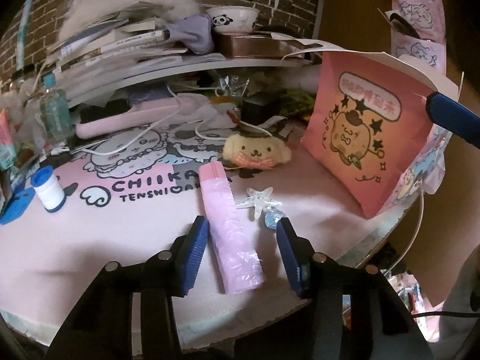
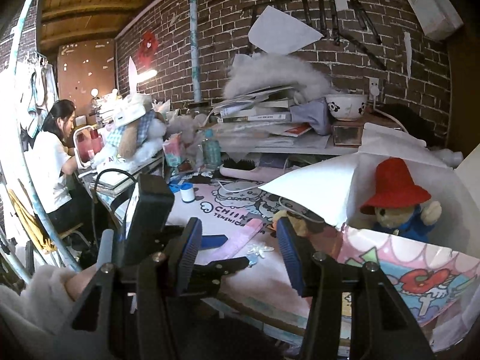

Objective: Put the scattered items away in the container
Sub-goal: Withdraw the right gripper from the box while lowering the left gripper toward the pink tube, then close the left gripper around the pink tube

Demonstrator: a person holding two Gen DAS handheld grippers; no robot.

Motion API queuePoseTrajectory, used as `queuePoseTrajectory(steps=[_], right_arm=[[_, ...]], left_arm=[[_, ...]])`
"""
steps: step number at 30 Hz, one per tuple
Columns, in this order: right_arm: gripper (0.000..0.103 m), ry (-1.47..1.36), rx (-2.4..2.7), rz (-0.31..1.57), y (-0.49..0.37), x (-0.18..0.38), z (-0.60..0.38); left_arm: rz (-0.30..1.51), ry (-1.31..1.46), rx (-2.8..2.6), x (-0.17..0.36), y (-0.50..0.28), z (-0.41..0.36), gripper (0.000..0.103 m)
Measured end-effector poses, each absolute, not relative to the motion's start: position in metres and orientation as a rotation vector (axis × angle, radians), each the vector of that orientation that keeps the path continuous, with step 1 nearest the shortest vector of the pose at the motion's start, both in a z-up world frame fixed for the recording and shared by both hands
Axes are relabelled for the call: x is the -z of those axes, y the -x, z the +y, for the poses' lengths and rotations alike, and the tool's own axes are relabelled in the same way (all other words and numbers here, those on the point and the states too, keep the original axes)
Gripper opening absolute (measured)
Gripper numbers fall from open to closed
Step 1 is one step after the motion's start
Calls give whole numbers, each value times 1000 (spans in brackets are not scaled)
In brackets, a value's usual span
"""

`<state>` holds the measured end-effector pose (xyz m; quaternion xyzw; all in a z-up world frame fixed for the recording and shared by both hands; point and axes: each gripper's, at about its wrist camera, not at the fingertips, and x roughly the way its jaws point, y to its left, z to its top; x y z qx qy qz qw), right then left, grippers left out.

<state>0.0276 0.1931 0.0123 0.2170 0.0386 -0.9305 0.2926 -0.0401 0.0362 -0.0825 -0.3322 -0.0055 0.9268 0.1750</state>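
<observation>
**Operator:** Locate the current item.

**Technician:** The pink roll of plastic bags lies on the counter at lower centre of the left wrist view, its capped end pointing up-frame. It sits between the jaws of the left gripper. The left-hand pad is just beside the roll; a clear gap shows on the right-hand side, so the jaws are not yet clamped on it.

**Operator:** Step in hand?

**Technician:** Judged as the grasp of the roll. The next move calls for narrowing the jaws until both pads press on it, then lifting and carrying it to the pink paper bag standing at right of frame.

**Operator:** Neighbouring items?

**Technician:** A clear star hair clip lies just beside the roll, and a yellow dog plush further up-frame. A white spool with blue caps stands at left.

**Operator:** Right side?

**Technician:** The right gripper is angled down beside the bag's rim, jaws apart, nothing between them. A bear plush in a red hat already sits inside the bag.
</observation>
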Motion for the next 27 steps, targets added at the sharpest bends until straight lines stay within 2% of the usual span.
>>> queuePoseTrajectory(steps=[5, 9, 12, 27], right_arm=[[48, -575, 2467, 92, -26, -10, 195], [48, -589, 2459, 85, -23, -6, 191], [49, -598, 2438, 76, -21, -3, 185], [49, -621, 2418, 57, -18, 2, 180]], left_arm=[[-3, 947, -2652, 83, 40, 35, 36], [-7, 952, -2669, 83, 41, 32, 25], [-12, 955, -2671, 83, 40, 31, 21], [-7, 926, -2687, 77, 37, 27, 15]])
